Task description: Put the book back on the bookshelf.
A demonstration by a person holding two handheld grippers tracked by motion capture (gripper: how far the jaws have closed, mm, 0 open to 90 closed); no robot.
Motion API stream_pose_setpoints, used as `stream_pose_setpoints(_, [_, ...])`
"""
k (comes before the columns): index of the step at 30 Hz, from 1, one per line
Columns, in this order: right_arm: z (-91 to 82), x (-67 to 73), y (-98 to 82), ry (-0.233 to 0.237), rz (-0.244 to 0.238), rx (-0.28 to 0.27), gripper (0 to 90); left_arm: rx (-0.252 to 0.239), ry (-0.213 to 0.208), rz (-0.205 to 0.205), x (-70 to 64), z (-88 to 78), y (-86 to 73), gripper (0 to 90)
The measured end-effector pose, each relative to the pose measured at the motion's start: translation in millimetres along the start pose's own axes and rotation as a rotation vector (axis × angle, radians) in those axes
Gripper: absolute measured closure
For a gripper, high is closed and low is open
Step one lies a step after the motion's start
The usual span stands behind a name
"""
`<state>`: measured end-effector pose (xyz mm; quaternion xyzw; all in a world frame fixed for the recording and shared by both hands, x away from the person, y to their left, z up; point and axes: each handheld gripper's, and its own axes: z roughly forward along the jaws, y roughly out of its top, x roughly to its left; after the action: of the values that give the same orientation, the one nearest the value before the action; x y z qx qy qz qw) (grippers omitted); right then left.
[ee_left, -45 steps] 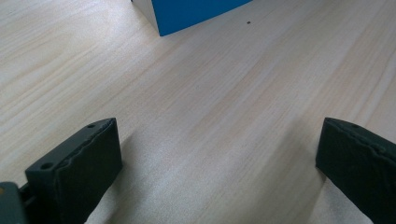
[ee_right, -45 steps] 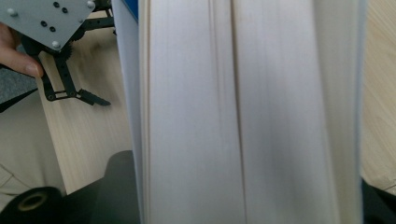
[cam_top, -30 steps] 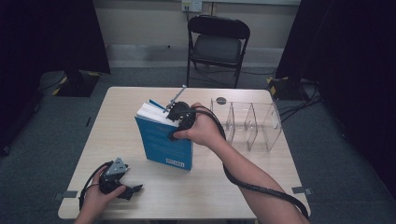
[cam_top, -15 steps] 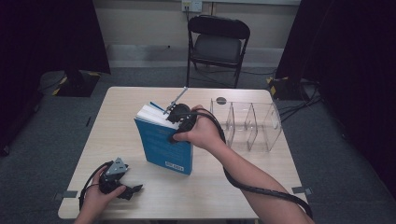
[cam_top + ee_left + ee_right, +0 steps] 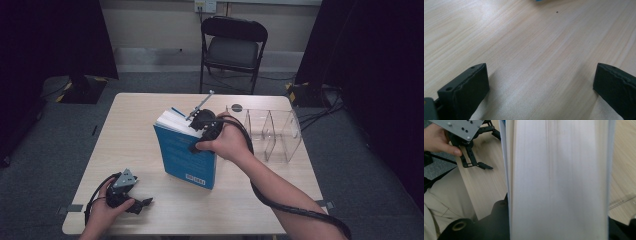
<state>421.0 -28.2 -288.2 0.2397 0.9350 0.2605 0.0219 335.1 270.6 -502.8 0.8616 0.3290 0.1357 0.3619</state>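
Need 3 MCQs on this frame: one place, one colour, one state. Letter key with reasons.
1. Where does the clear divider rack stand?
A. right of the book
B. on the chair
C. at the left tool

2. What colour is the book cover?
A. red
B. blue
C. green

3. What state is the right tool in?
A. open above the table
B. lying on the table
C. shut on the book

Key: 1 A, the high view shows it right of the book; 2 B, cover is blue; 3 C, page block sits between its jaws in the right gripper view.
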Motion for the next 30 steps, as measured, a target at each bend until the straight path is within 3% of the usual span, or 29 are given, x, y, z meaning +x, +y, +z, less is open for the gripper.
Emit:
stream_pose_setpoints(16, [-25.7, -4.9, -21.5, -0.019, 0.051, -0.006, 61.6, 0.000, 0.000, 0.000, 0.0, 0.0, 0.0, 0.0])
stream_pose_setpoints(30, [-44.9, -8.6, -38.5, -0.032, 0.061, -0.009, 61.7, 0.000, 0.000, 0.000, 0.0, 0.0, 0.0, 0.0])
